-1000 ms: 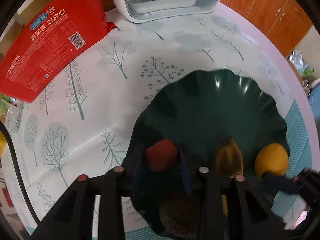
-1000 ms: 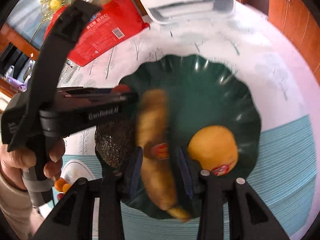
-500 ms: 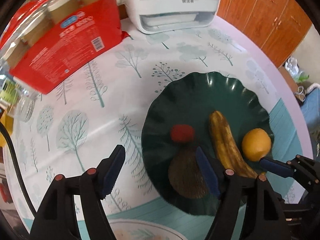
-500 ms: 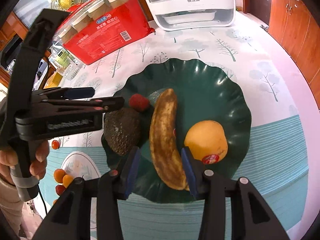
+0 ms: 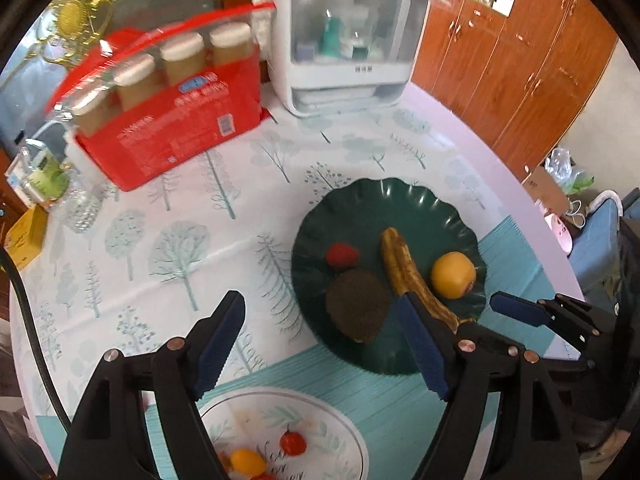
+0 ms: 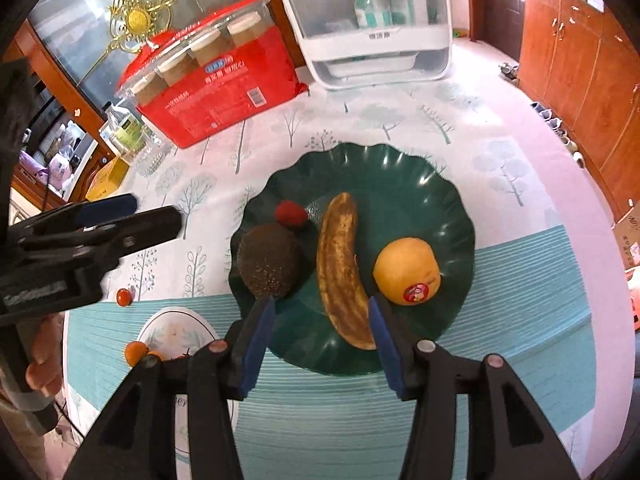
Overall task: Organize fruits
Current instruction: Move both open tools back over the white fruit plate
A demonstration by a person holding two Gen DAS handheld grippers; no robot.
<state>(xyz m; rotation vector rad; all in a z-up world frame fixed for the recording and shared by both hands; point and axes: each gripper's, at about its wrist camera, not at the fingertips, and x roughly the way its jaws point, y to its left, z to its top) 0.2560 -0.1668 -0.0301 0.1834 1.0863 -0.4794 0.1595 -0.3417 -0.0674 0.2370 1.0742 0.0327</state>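
Nearest to the cameras, the left gripper [image 5: 320, 344] has its jaws spread wide with nothing between them; they have just been opening. The right gripper [image 6: 322, 332] is also spread and holds nothing, its jaws just opened too, and the near tip of the banana [image 6: 342, 272] shows between its blue pads without touching them.

Close to the near edge of the table [image 5: 168, 240], a white plate [image 5: 320, 424] with a leaf pattern carries a few small tomatoes [image 5: 293, 443]. One more small tomato [image 6: 123, 297] lies alone on the cloth beside it.

Further in, on the border between the striped teal part and the tree-printed part of the cloth, stands the dark green wavy plate [image 6: 400, 184]. On it lie, side by side, a dark rough avocado [image 6: 269, 259], a small red strawberry [image 6: 291, 213] just behind it, the brown-spotted banana, and an orange [image 6: 407, 271] with a round red sticker; its writing is too small to read.

At the far edge, a red pack of paper cups [image 6: 216, 92] has Chinese text and a barcode, and a white appliance [image 6: 372, 20] bears a small unreadable label.
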